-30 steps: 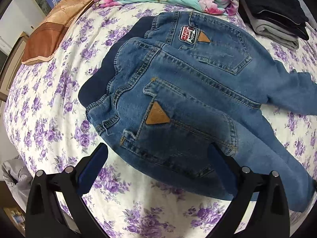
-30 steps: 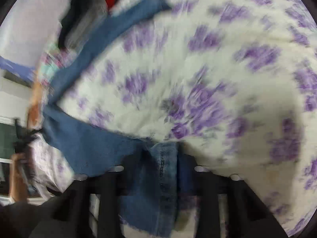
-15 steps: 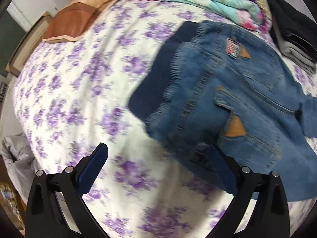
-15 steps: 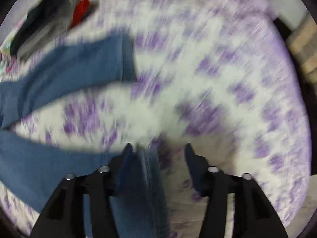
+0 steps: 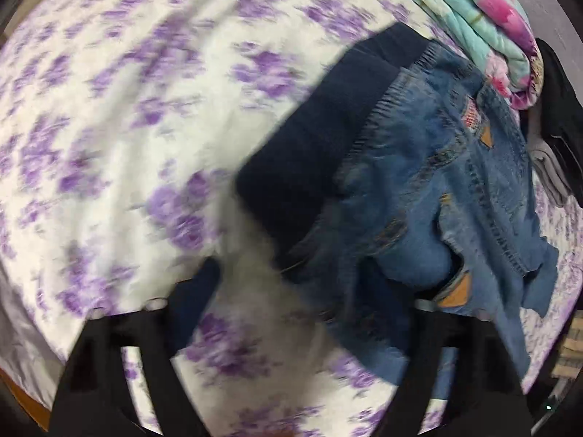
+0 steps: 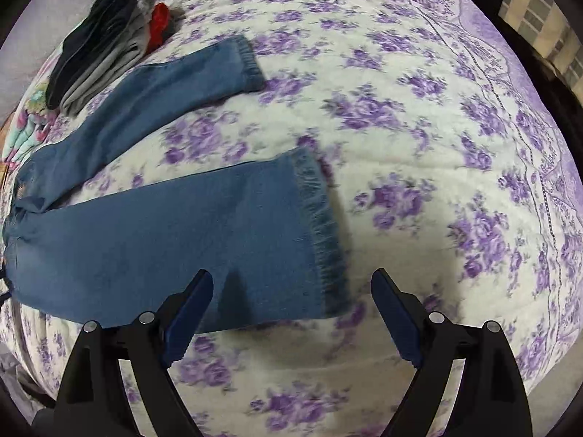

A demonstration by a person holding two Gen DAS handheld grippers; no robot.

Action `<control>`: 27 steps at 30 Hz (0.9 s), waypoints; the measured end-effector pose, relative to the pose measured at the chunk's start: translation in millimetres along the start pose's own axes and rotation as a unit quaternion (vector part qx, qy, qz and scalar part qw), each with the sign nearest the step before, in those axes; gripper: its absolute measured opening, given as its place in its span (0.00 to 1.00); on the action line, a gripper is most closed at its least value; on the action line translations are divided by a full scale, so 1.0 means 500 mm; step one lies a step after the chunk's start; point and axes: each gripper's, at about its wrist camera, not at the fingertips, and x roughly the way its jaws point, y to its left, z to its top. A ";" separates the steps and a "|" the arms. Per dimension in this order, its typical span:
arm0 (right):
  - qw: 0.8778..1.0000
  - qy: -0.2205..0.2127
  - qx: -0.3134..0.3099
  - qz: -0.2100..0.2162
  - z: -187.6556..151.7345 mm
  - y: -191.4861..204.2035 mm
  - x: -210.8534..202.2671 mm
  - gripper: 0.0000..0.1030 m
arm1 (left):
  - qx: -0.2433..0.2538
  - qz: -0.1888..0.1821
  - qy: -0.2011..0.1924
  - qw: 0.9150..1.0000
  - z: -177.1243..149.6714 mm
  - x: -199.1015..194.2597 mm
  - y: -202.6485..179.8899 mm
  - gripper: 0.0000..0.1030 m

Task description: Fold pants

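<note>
Denim blue jeans (image 6: 175,240): your right gripper (image 6: 291,313) gapes above leg hems; left gripper (image 5: 302,302), blurred, seemingly wide beside waistband, floral bedspread (image 6: 419,127) bare rightward

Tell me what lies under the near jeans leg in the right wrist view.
The near jeans leg lies flat on the purple-flowered bedspread, which shows all around it. Whatever is directly beneath the denim is covered.

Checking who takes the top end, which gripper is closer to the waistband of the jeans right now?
Left. The left gripper is open right at the waistband. The right gripper is open over a leg cuff, the opposite end.
</note>
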 end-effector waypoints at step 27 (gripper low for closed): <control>0.991 0.055 0.096 0.081 -0.020 -0.086 -0.065 0.30 | 0.041 0.043 -0.120 0.991 -0.111 -0.196 -0.037 0.17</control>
